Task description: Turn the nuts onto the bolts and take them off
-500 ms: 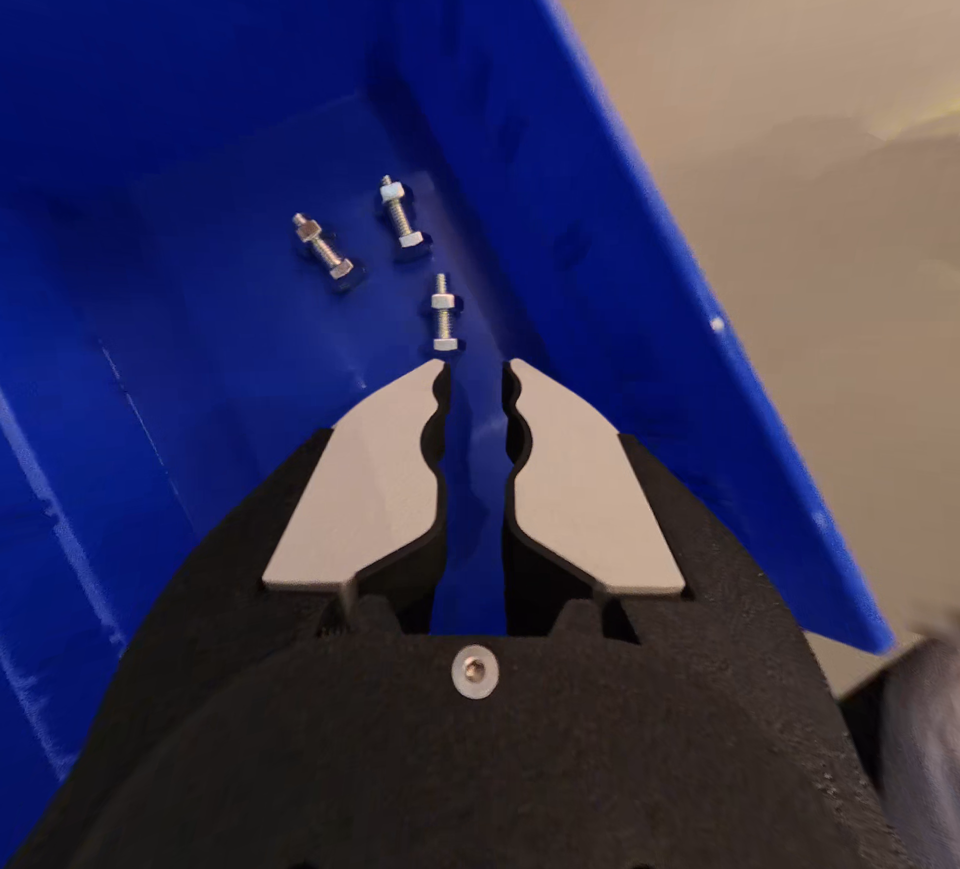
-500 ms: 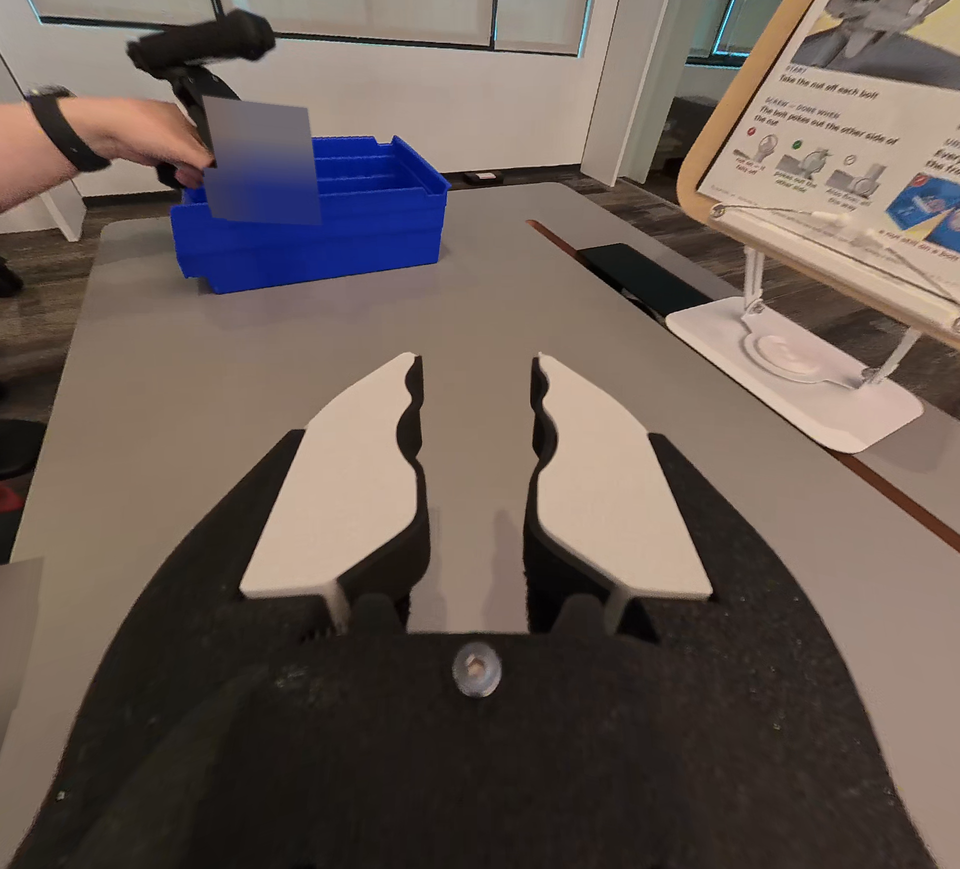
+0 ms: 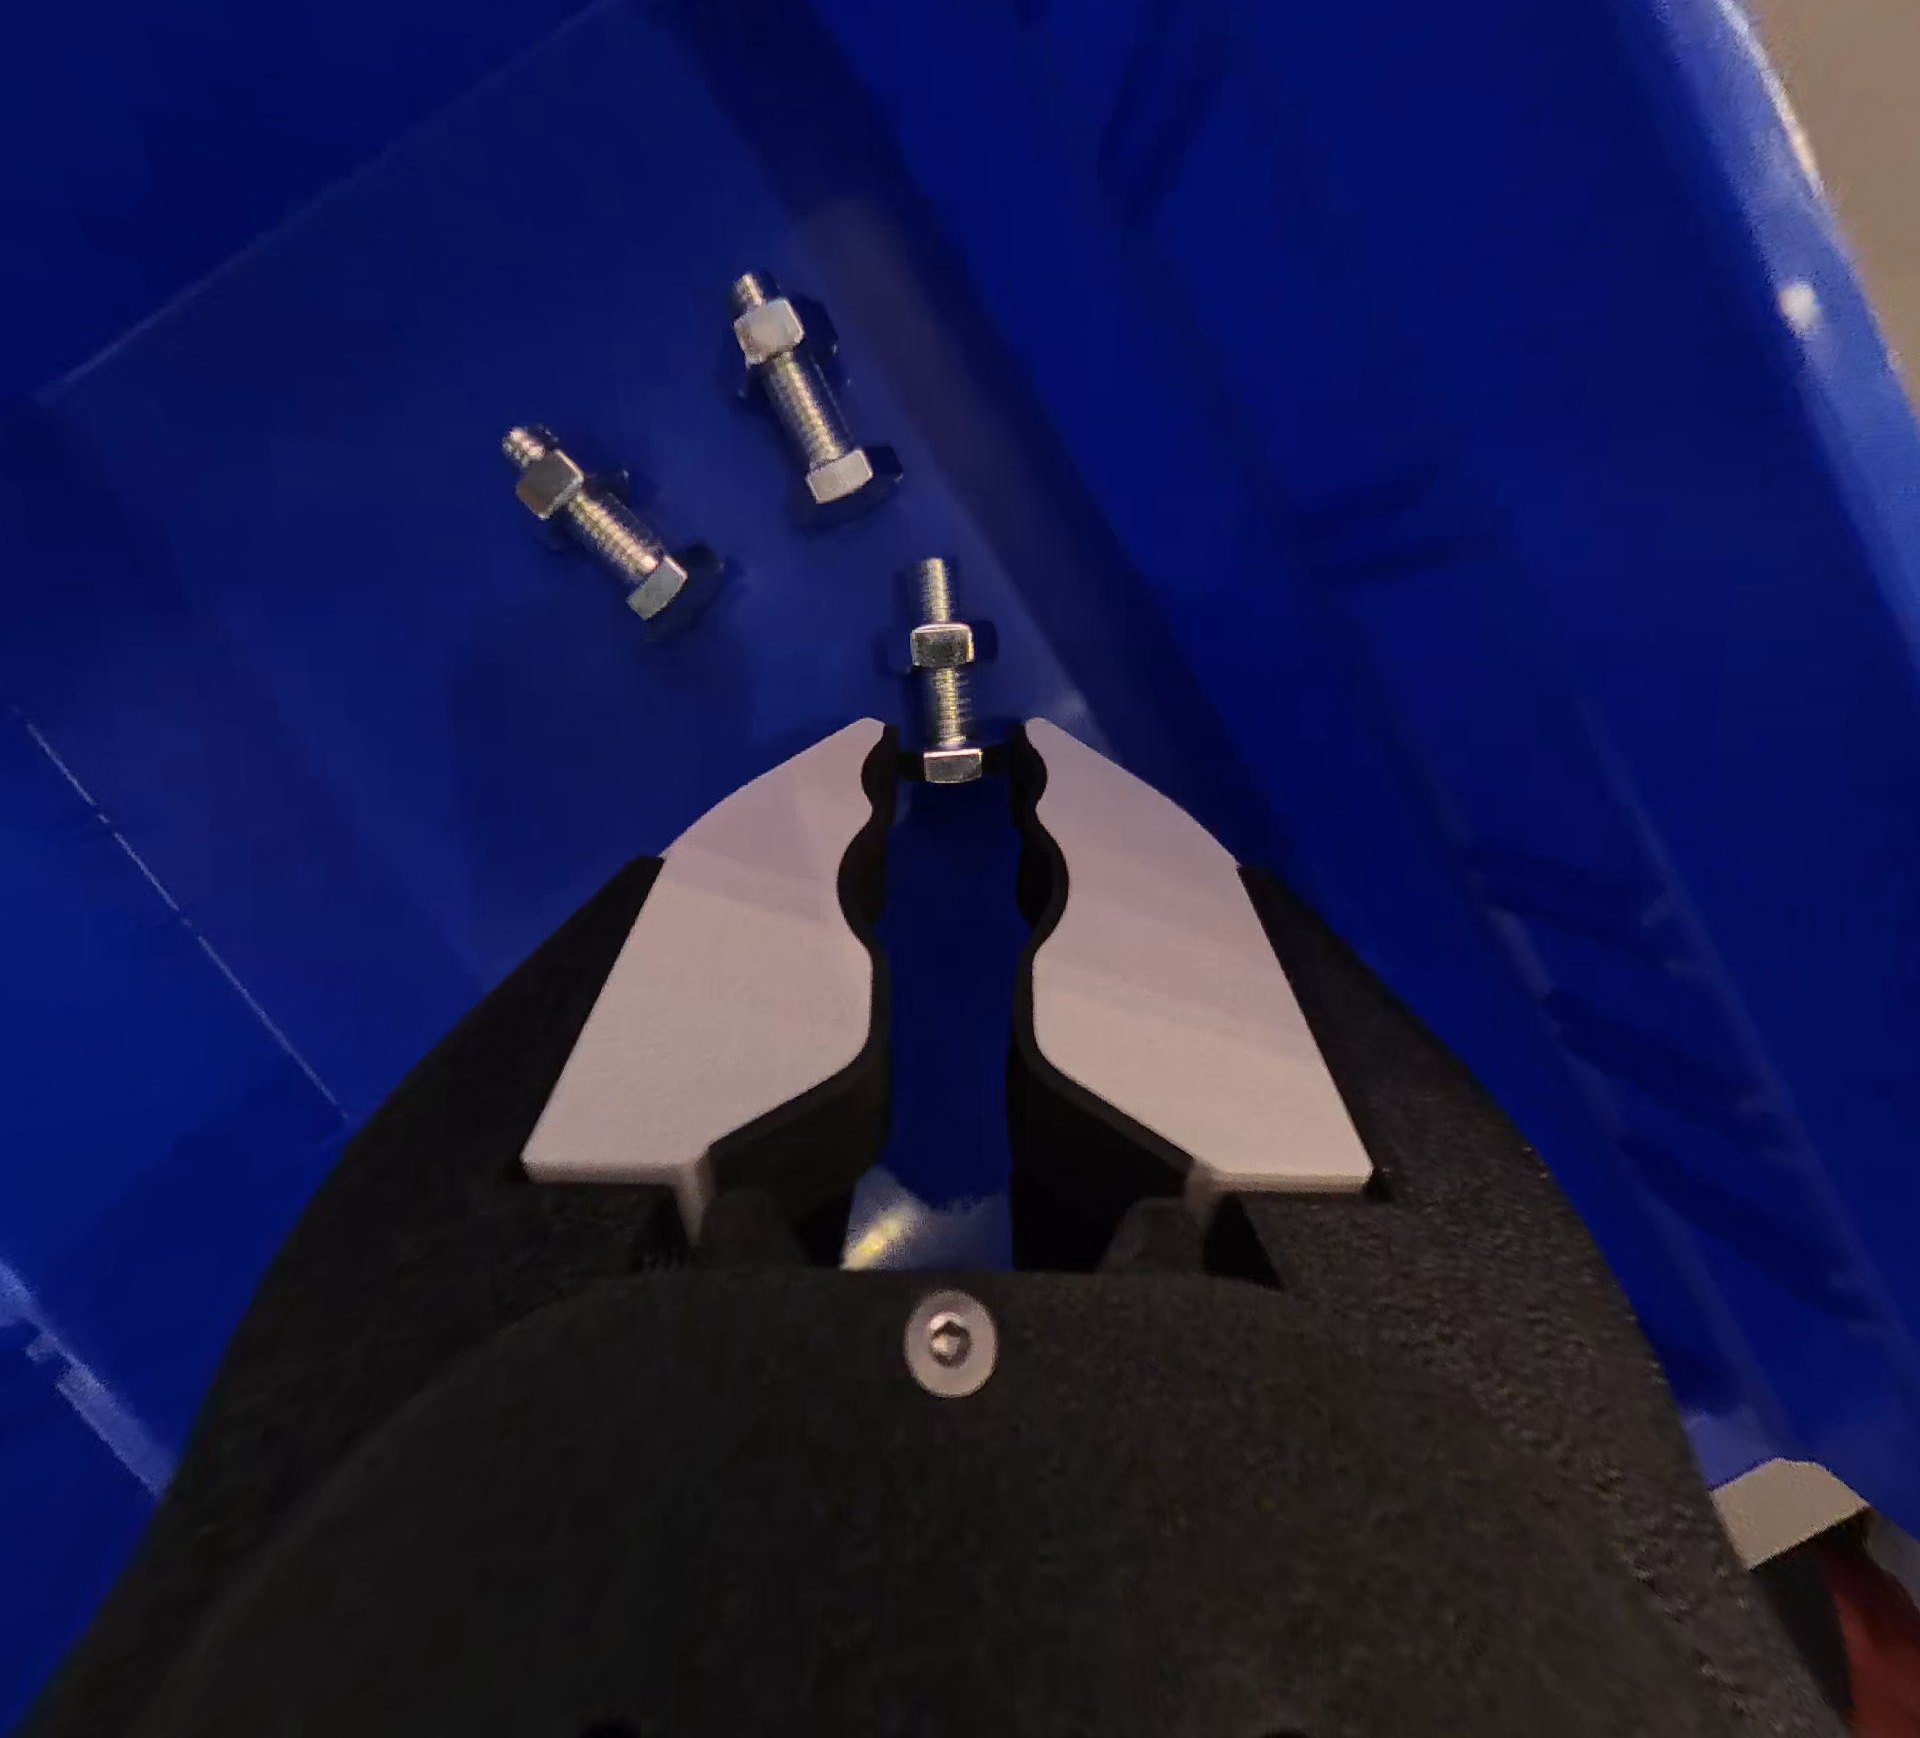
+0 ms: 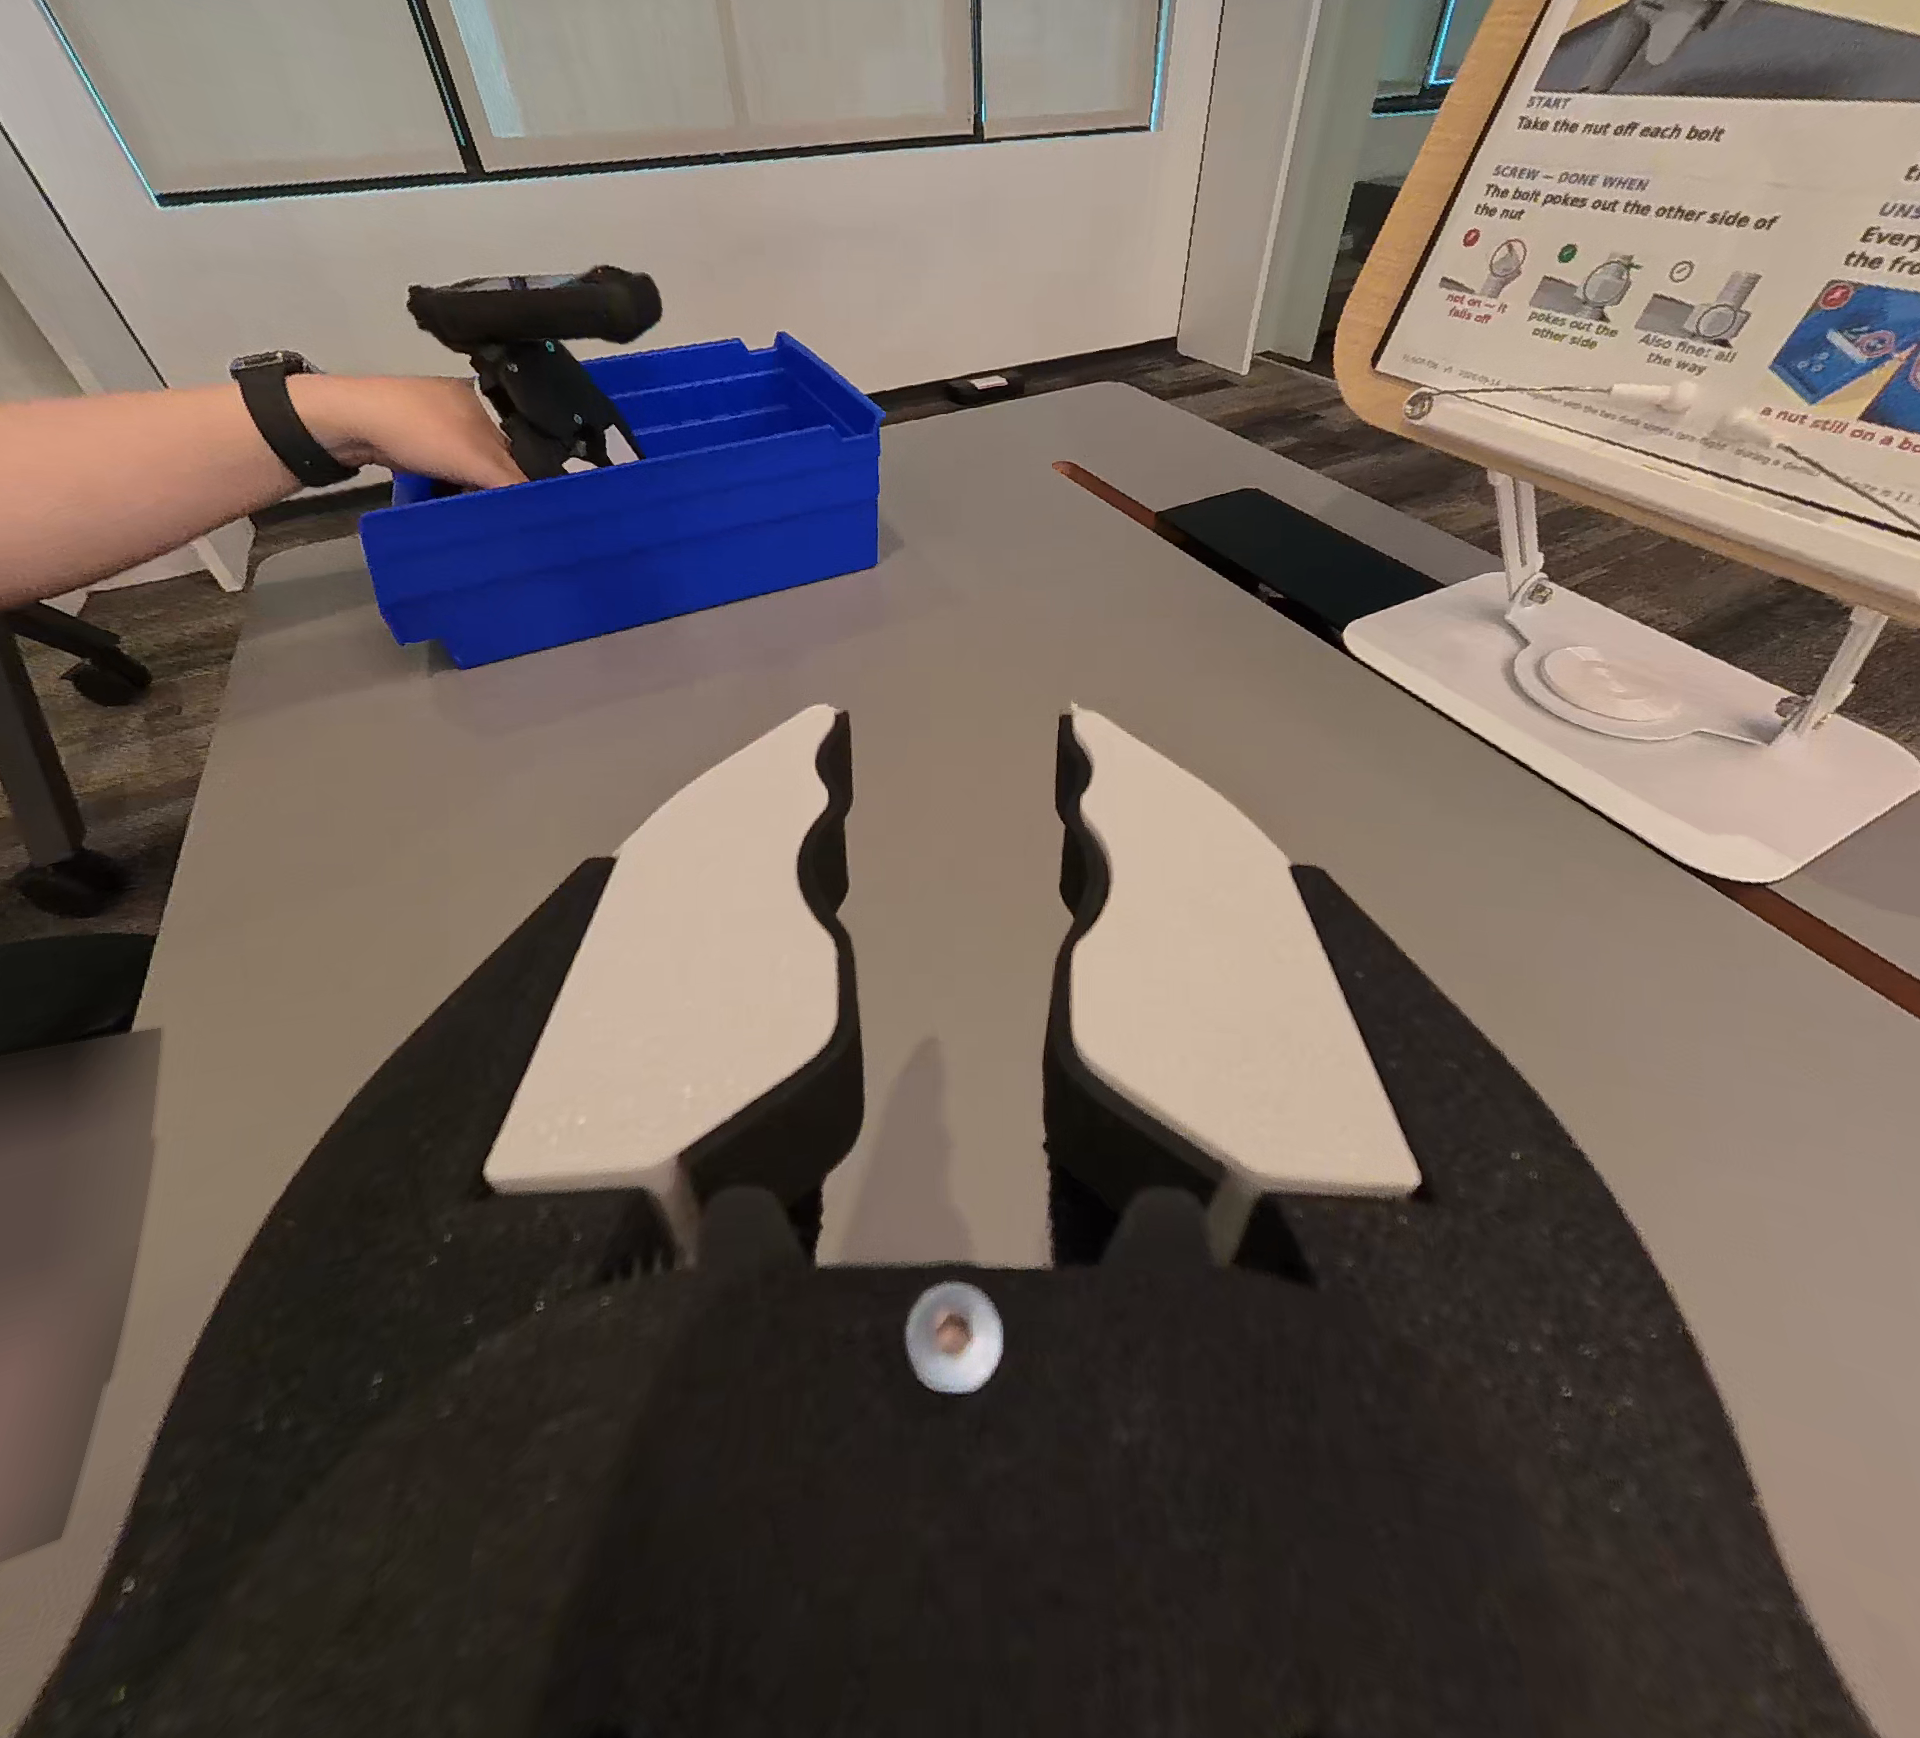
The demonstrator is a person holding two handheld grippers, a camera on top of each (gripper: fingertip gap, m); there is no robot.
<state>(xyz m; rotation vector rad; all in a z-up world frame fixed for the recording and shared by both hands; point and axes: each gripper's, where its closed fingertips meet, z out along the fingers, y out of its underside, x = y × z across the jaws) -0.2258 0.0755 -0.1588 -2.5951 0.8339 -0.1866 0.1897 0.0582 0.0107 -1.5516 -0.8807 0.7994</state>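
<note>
Your left claw (image 3: 954, 732) is apart, tips flanking the head of the near bolt (image 3: 943, 672) on the bin (image 3: 1351, 545) floor; shank points straight away. Right claw (image 4: 951, 727) apart, idle over table (image 4: 1039, 566).

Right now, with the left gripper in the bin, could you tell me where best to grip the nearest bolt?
Probably the hex head of the nearest bolt, coming straight on as the left gripper already does. The bolt lies flat in the bin, head toward the open fingertips and between them, its nut midway up the shank. The head's flat sides suit the pads, and that leaves the nut free.
</note>
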